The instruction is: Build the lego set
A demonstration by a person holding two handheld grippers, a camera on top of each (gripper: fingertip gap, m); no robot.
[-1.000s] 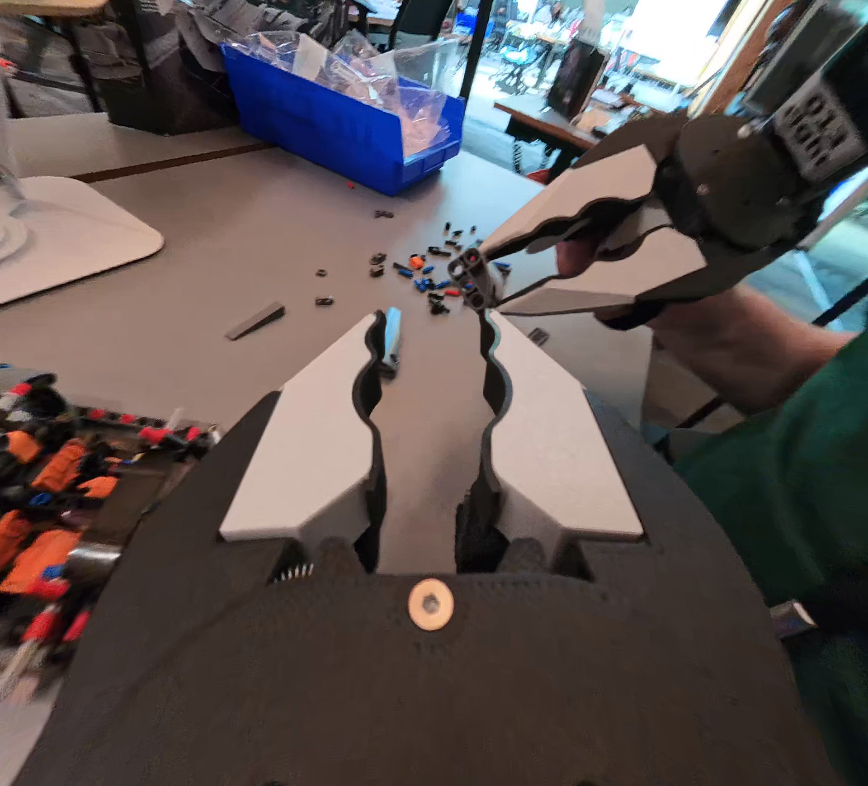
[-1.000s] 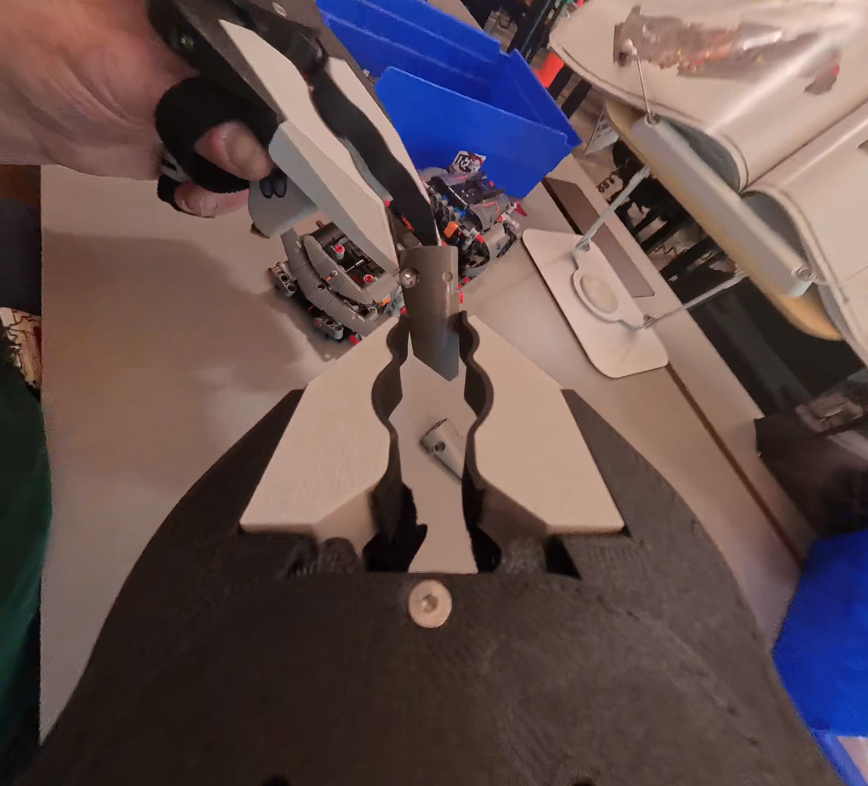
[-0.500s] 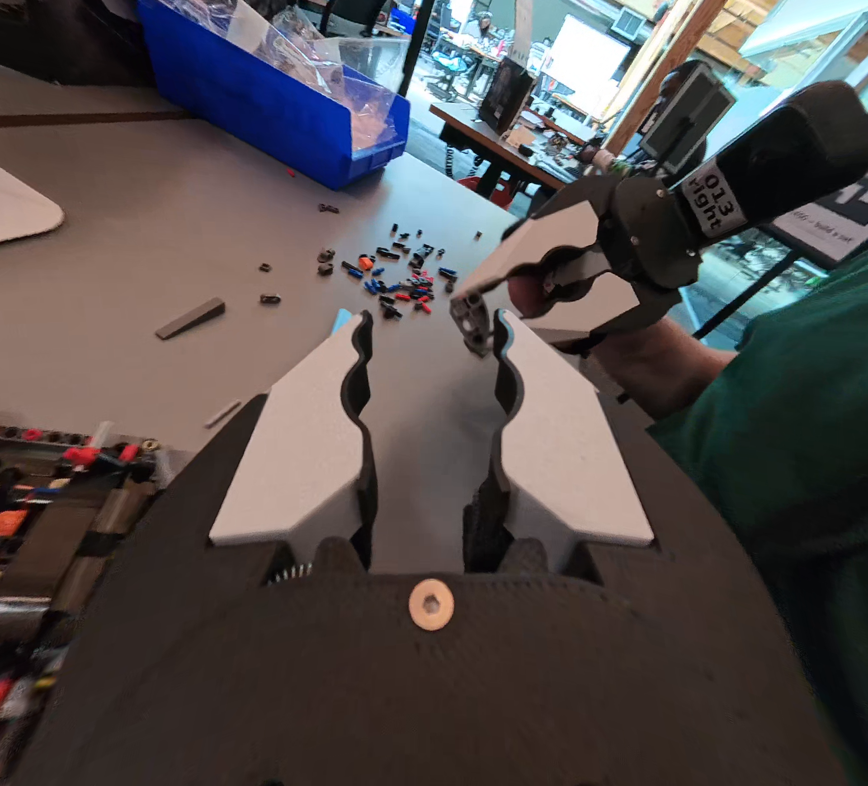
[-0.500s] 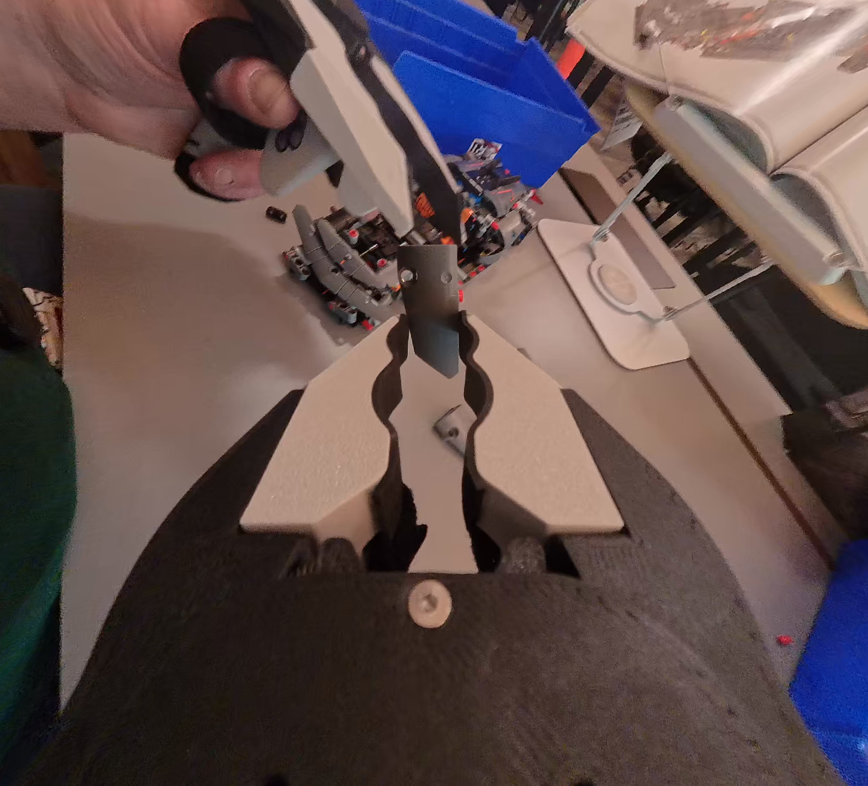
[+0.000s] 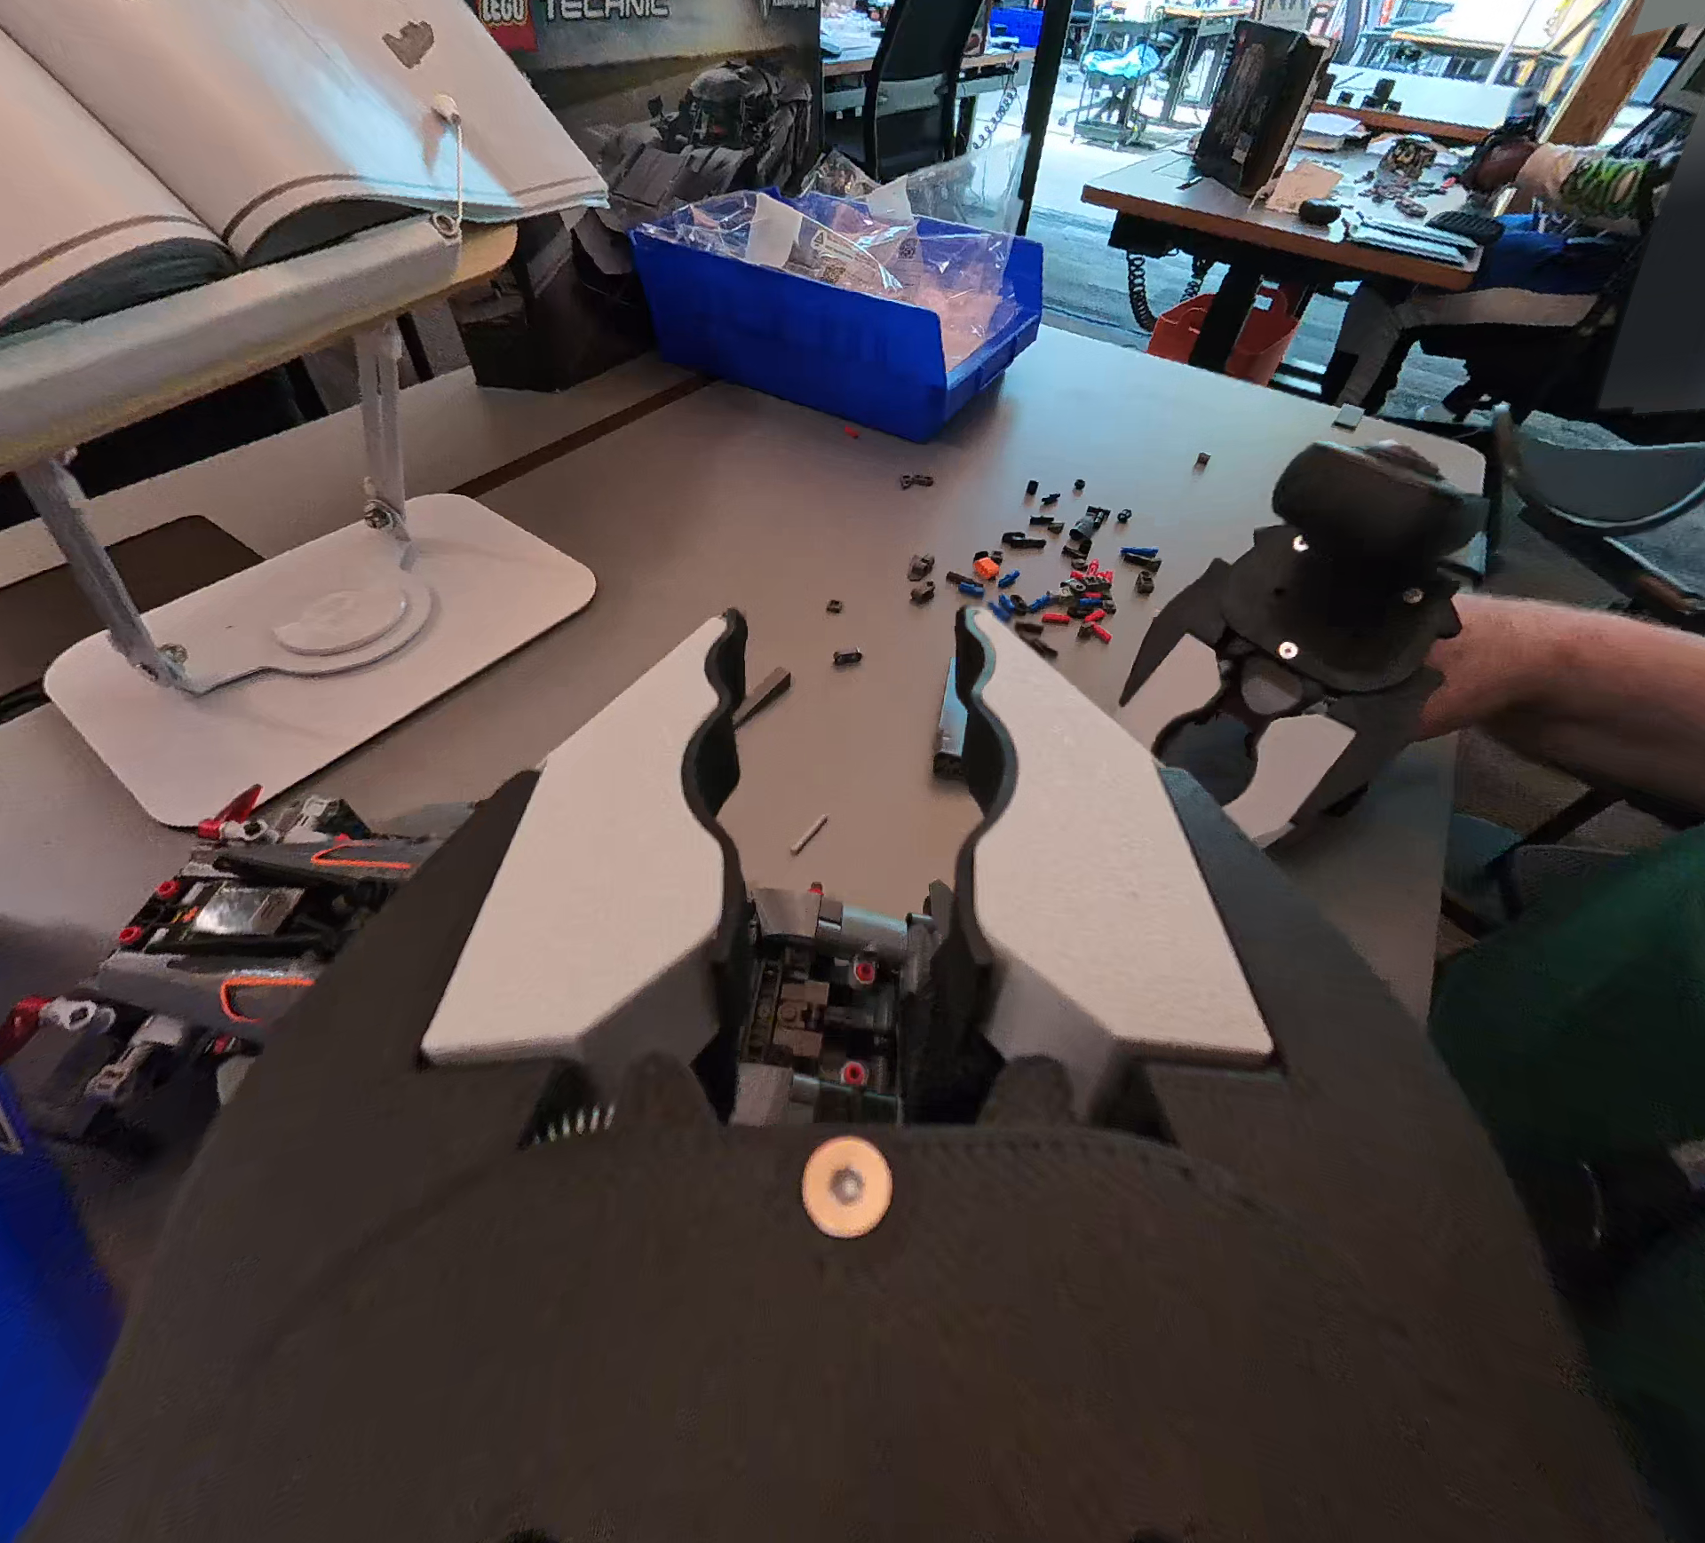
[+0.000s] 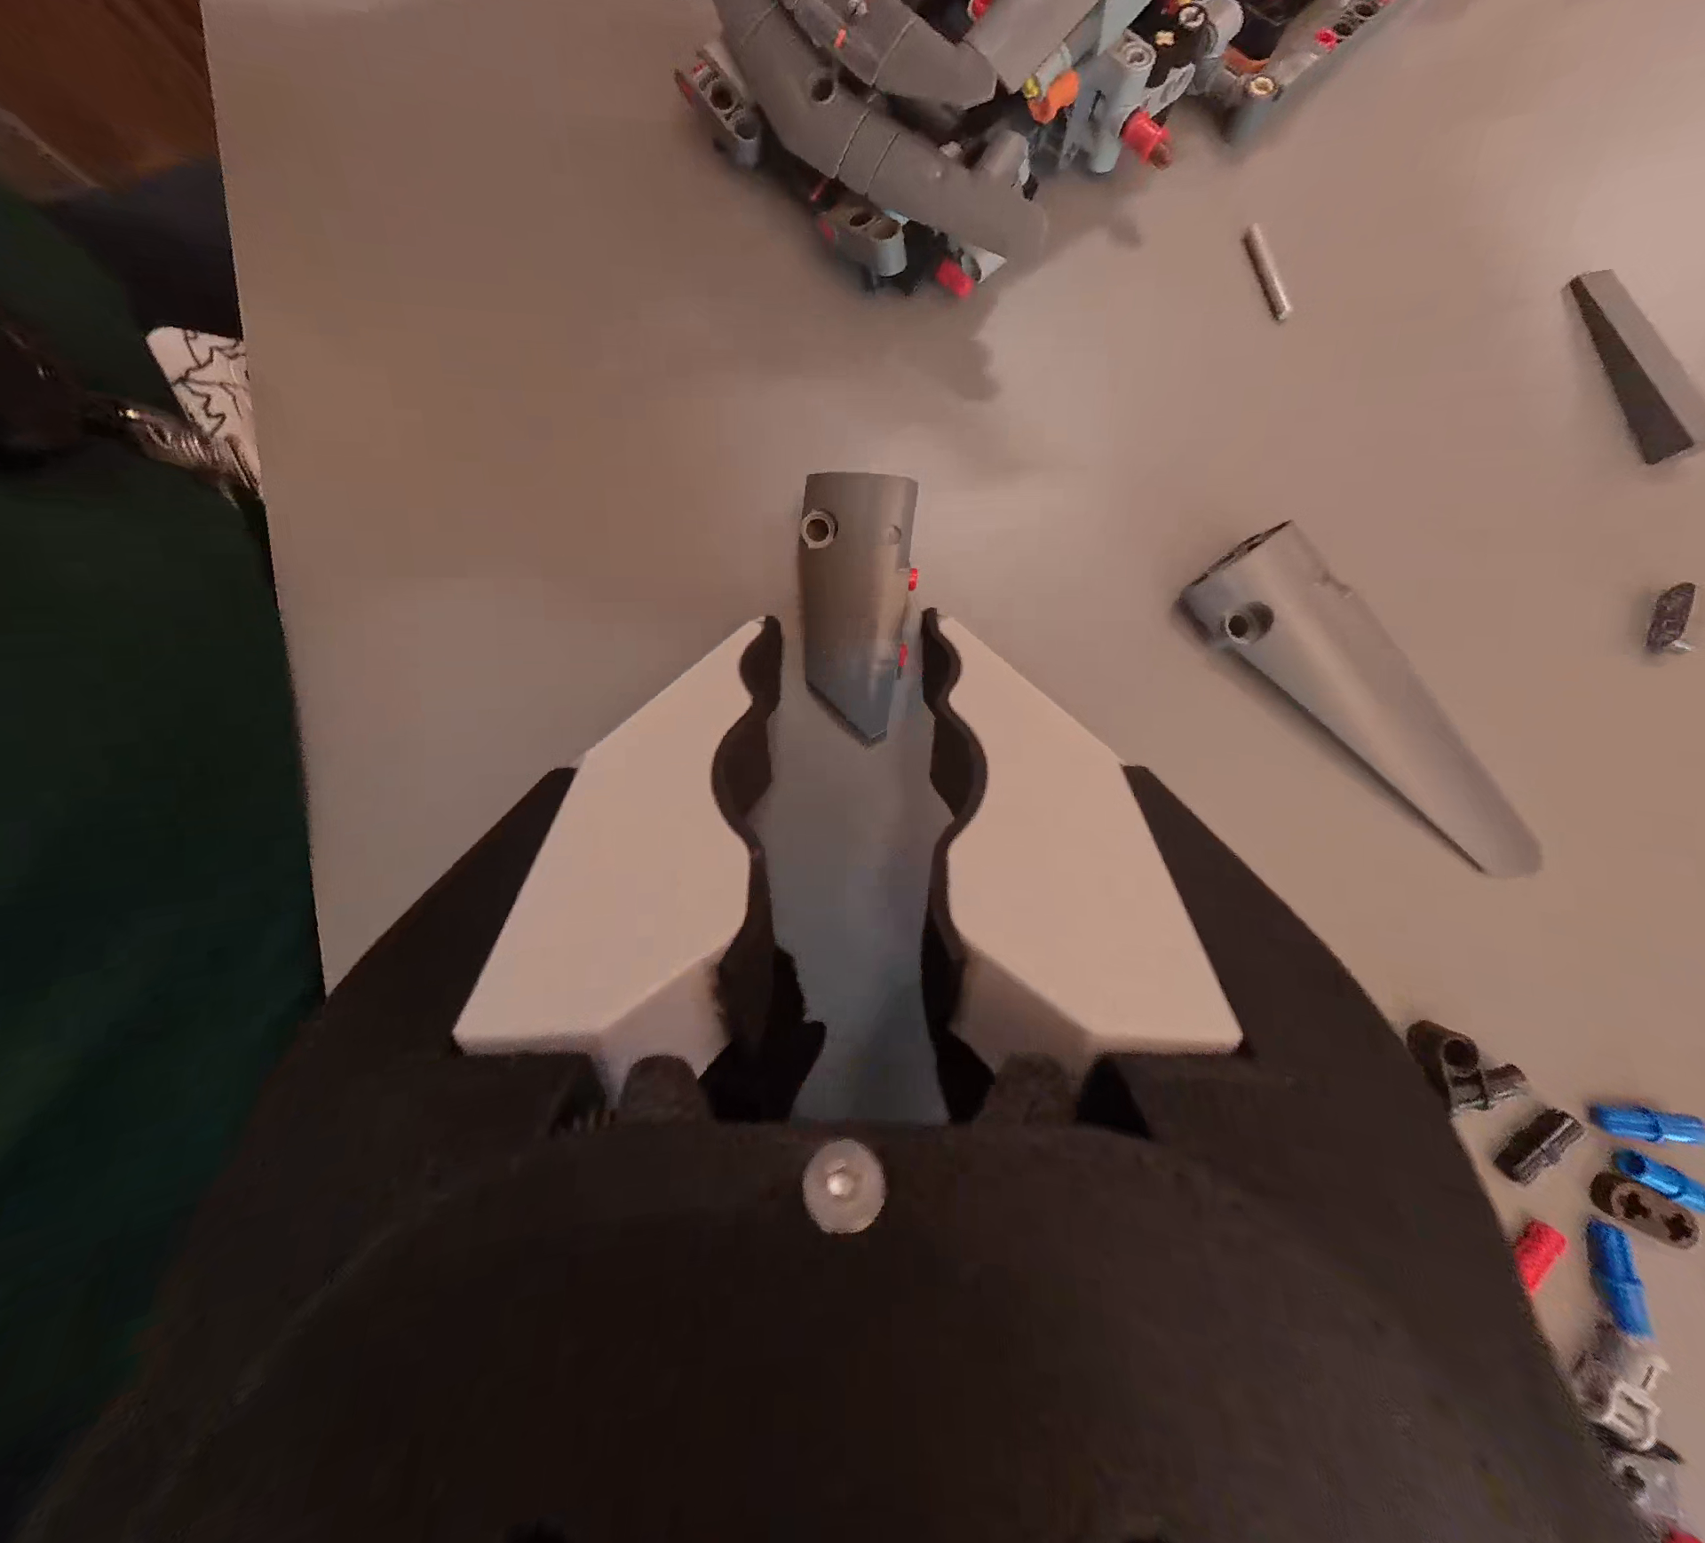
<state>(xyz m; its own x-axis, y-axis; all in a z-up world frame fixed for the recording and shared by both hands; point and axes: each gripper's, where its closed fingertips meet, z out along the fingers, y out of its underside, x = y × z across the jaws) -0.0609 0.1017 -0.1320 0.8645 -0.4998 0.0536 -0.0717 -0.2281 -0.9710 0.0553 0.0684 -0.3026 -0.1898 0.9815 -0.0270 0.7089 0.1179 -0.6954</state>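
My right gripper (image 6: 844,632) is shut on a short grey curved panel (image 6: 858,604), which sticks out past the fingertips above the table. The part-built grey Lego model (image 6: 923,51) lies ahead of it. A longer grey panel (image 6: 1338,687) lies on the table to the right. My left gripper (image 5: 849,632) is open and empty. It hovers over the model (image 5: 821,1010), which shows between the finger bases and to the left. In the left wrist view the right gripper (image 5: 1209,770) points down at the table on the right.
Loose small pins (image 5: 1061,576) are scattered ahead, also showing in the right wrist view (image 6: 1615,1176). A dark wedge (image 6: 1633,373) and a thin axle (image 6: 1266,284) lie near the model. A blue bin (image 5: 830,318), a book stand (image 5: 304,650) and the set's box (image 5: 646,51) stand at the back. The left gripper's tips are roughly 20 cm from the right gripper's.
The two grippers were tip to tip at the grey panel. The left one has swung away over the model. The right one has tipped down toward the table, still holding the panel.
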